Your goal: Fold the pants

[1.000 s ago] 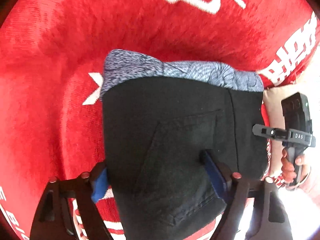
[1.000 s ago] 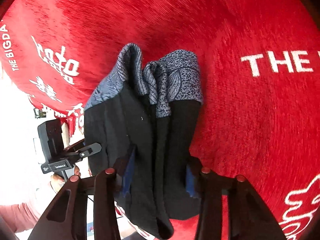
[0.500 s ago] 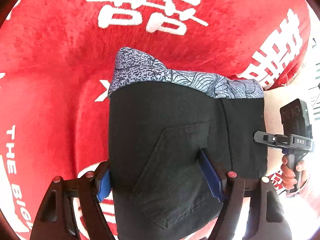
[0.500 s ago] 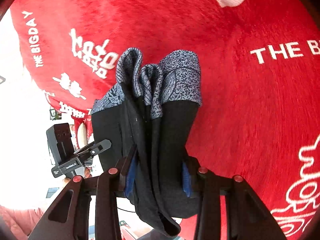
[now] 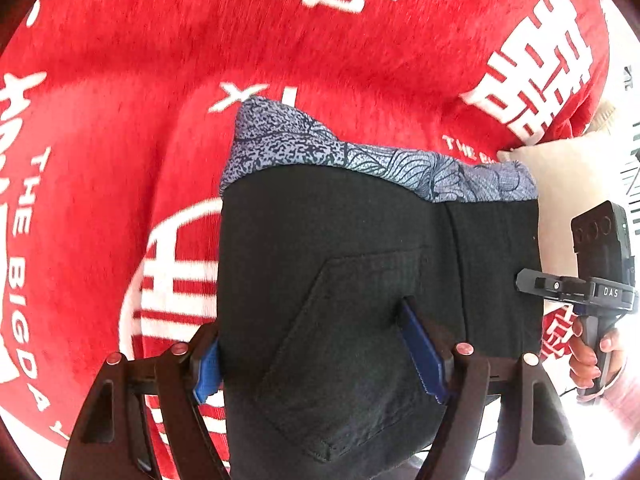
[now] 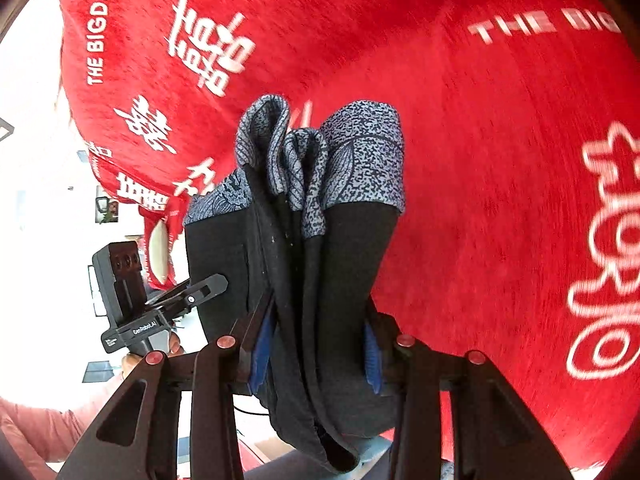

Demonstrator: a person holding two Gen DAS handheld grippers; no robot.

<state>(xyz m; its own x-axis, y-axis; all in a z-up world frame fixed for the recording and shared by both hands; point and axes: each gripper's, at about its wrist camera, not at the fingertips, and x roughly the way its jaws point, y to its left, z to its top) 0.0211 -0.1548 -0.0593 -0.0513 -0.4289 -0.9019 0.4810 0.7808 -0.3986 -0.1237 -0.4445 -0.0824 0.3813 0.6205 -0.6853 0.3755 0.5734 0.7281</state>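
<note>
Left wrist view: each hand-held gripper, left (image 5: 320,354) and right (image 6: 316,344), apparently clamped on black pants (image 5: 360,280).

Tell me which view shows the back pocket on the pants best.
The left wrist view: the pocket faces the camera flat, its stitched outline plain on the black pants. The right wrist view sees the pants edge-on, bunched in layers, with no pocket visible.

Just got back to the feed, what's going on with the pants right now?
A person holds a tool in each hand, and both are shut on the black pants. The left tool grips the pocket side; the right tool clamps the bunched layers. The patterned blue-grey cuffs point away from both cameras, over the red blanket with white lettering. The pants are already folded into a compact bundle and appear lifted off the blanket.
</note>
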